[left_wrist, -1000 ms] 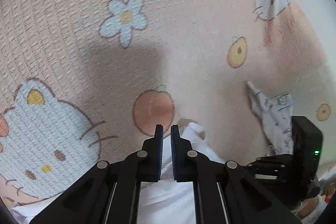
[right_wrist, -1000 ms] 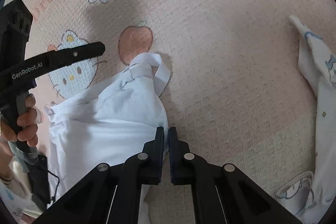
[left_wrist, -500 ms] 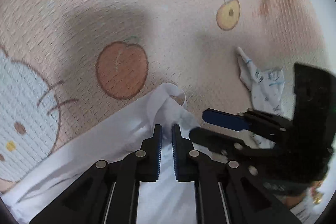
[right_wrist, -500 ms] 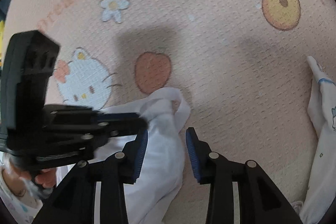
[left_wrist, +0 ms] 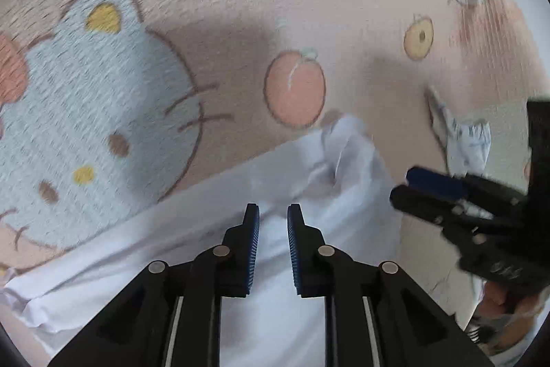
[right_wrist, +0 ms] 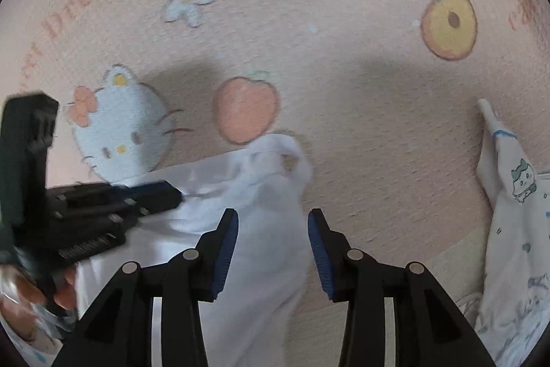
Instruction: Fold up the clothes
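A white garment [left_wrist: 309, 191] [right_wrist: 264, 191] lies crumpled on the pink cartoon-print mat [left_wrist: 240, 6] [right_wrist: 343, 57], with a strap loop at its far end by the printed peach. My left gripper [left_wrist: 273, 214] hovers over the cloth's middle. Its jaws are opening, a narrow gap shows between the pads, and they press on nothing. My right gripper [right_wrist: 273, 217] stands just above the garment's right edge. Its jaws are opening too, spread wide, with cloth below them but not pinched. Each gripper shows in the other's view: the right gripper [left_wrist: 400, 186] and the left gripper [right_wrist: 173, 193].
A second white garment with small blue prints [right_wrist: 508, 212] [left_wrist: 471, 143] lies at the right of the mat. A person's hand [right_wrist: 31, 294] [left_wrist: 495, 298] holds each gripper handle. The mat's far part shows a cat face, a flower and fruit prints.
Both grippers were shut on the white garment a second ago. The right jaws have spread wide and lifted off it; the left jaws now part slightly, and the cloth lies lower on the mat.
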Demonstrator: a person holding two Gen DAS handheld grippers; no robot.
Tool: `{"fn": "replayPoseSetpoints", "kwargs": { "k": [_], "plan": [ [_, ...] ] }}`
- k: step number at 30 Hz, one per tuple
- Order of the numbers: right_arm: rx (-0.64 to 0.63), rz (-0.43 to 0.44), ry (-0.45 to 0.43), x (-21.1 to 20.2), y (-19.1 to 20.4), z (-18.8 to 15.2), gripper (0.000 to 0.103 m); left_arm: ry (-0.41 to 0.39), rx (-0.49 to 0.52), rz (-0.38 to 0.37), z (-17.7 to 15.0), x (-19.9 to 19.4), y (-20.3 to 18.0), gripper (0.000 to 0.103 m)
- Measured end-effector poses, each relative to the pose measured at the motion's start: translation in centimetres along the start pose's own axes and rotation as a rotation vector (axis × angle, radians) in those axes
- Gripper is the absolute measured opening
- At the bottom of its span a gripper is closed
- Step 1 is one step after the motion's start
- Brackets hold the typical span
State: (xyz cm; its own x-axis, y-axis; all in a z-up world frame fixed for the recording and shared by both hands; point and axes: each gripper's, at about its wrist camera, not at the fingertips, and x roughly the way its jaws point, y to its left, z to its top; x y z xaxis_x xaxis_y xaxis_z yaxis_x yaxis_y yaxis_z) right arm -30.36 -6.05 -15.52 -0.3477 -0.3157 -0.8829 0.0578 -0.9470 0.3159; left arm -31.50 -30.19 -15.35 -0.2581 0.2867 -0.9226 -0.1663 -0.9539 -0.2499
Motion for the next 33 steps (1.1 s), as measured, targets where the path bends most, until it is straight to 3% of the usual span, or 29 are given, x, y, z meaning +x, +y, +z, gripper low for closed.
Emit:
{"fn": "replayPoseSetpoints", "kwargs": {
  "k": [3, 5, 10, 14, 20, 33],
  "plan": [
    [0.03, 0.035, 0.017, -0.3, 1.2, -0.1, 0.041, -0.012, 0.064, 0.091, -2.3, -1.7, 0.2, 0.015],
    [0.033, 0.032, 0.026, -0.5, 2.1, -0.4, 0.041, -0.031, 0.066, 0.103, -4.0, -3.4, 0.8, 0.015],
    [0.02, 0.024, 0.024, -2.3, 3.2, -2.5, 0.042, -0.08, -0.058, 0.04, -6.9, -6.6, 2.9, 0.014],
    [0.016, 0.008, 0.019, -4.0, 2.7, -5.0, 0.046, -0.136, -0.149, 0.037, -9.9, -9.7, 5.5, 0.014],
    [0.118, 0.044, 0.01, -6.9, 0.7, -8.3, 0.047, -0.156, -0.251, 0.008, -14.1, -12.0, 6.7, 0.014],
    [0.055, 0.069, -0.022, -11.9, 5.7, -18.2, 0.047, -0.237, -0.274, -0.055, -23.1, -16.4, 2.1, 0.014]
  ]
}}
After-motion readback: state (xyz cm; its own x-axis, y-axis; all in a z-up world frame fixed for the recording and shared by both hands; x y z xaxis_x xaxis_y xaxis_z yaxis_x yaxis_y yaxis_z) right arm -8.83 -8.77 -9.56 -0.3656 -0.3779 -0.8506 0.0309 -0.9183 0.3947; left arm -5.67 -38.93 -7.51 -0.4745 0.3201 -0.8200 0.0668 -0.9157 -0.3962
